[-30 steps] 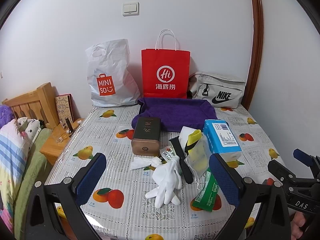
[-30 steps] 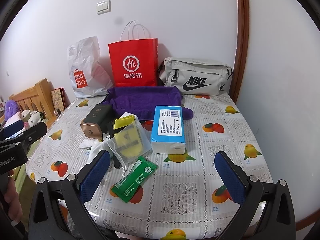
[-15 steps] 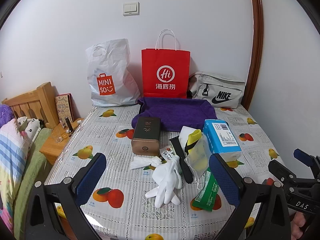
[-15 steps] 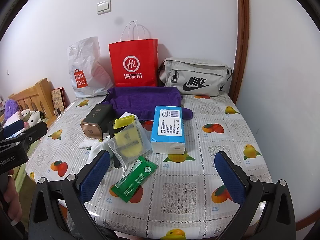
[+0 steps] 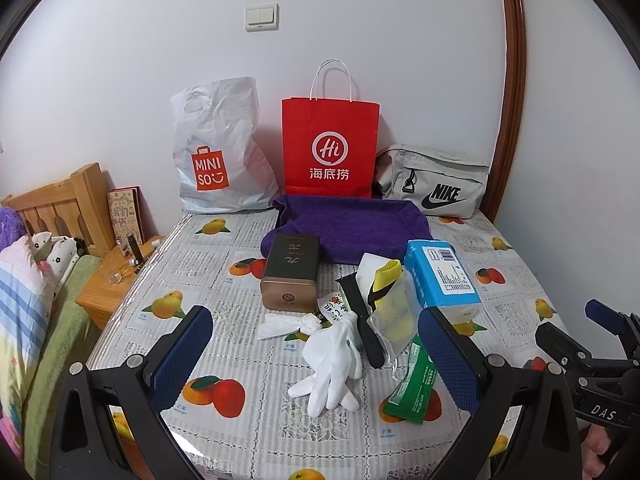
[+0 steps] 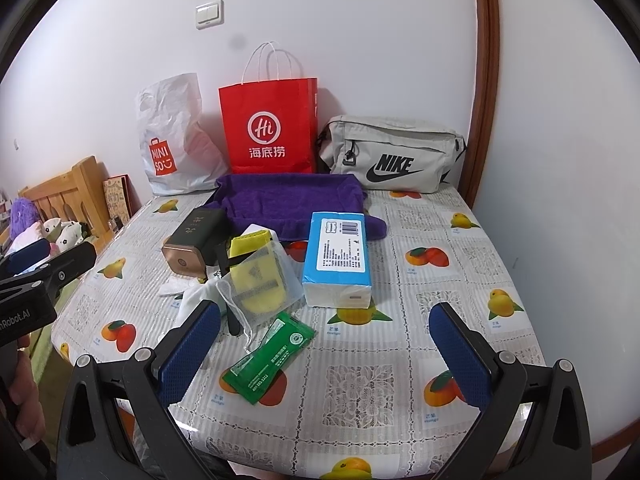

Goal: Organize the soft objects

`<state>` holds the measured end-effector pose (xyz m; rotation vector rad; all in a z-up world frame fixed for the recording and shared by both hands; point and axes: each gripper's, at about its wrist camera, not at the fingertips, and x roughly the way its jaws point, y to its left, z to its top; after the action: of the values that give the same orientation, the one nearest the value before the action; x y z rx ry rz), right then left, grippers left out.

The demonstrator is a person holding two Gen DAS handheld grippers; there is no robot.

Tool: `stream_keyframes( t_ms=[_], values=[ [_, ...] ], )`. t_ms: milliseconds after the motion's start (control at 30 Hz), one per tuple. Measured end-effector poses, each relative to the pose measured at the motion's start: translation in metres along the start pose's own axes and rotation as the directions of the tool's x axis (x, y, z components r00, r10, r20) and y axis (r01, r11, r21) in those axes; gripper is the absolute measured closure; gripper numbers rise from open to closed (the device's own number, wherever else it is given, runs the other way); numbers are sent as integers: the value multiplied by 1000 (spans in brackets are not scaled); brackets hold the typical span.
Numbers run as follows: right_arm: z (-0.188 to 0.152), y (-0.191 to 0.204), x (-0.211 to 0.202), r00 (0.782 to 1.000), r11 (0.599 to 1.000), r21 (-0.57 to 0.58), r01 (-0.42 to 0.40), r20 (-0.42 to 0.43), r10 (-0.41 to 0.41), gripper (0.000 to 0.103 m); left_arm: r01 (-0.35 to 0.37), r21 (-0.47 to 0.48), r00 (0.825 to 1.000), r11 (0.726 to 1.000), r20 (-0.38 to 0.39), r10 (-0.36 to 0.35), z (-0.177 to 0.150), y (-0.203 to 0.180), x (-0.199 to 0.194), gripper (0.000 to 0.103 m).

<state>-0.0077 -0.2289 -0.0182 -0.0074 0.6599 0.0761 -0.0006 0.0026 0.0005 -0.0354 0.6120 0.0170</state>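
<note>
- The left gripper (image 5: 316, 350) hovers over the near edge of the bench (image 5: 208, 256); its blue-padded fingers (image 5: 182, 354) are spread wide and grasp nothing.
- The right gripper (image 6: 326, 346) hangs over the near right part of the bench, fingers (image 6: 458, 354) likewise released and empty.
- White gloves (image 5: 334, 362) lie limp on the fruit-print cloth between the left fingers, with a crumpled white tissue (image 5: 286, 324) just beyond them.
- A mesh pouch (image 6: 260, 280) with a yellow item inside rests just left of the blue tissue pack (image 6: 340, 260), its near corner close to the green sachet (image 6: 268, 358).
- A black strap (image 5: 360, 320) runs under the pouch's left edge, beside the gloves.
- The dark tin box (image 5: 292, 274) lies on its side, its copper end facing the cameras, touching the front edge of the purple towel (image 5: 348, 226).
- The towel is spread flat at the back middle of the bench.
- Against the wall behind it stand a white Miniso bag (image 5: 218, 152), a red paper bag (image 5: 330, 148) and a grey Nike bag (image 5: 434, 186), side by side.
- To the left, a wooden nightstand (image 5: 106, 288) sits beside the bench, next to a bed with striped bedding (image 5: 20, 292).
</note>
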Motion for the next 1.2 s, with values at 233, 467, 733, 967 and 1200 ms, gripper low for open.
stream_keyframes(
  t_ms=[233,467,733,967,1200],
  values=[
    [-11,-3,40,997,1000,7,-15,-78,15,0,-5,-4,998,1000,-69,5,-11,9,38,0],
    [-32,0,96,980,999,17,-38,-193,41,0,-23,-24,986,999,-166,19,-32,29,85,0],
    [-58,21,147,948,996,15,-83,-307,84,8,-40,-68,976,997,-216,25,-44,48,113,0],
    [-63,35,171,930,996,30,-80,-357,85,11,-29,-91,969,995,-249,5,-54,58,131,0],
    [-67,47,186,927,999,-16,-45,-374,36,11,7,-104,965,995,-262,-34,-59,62,140,0]
  ],
)
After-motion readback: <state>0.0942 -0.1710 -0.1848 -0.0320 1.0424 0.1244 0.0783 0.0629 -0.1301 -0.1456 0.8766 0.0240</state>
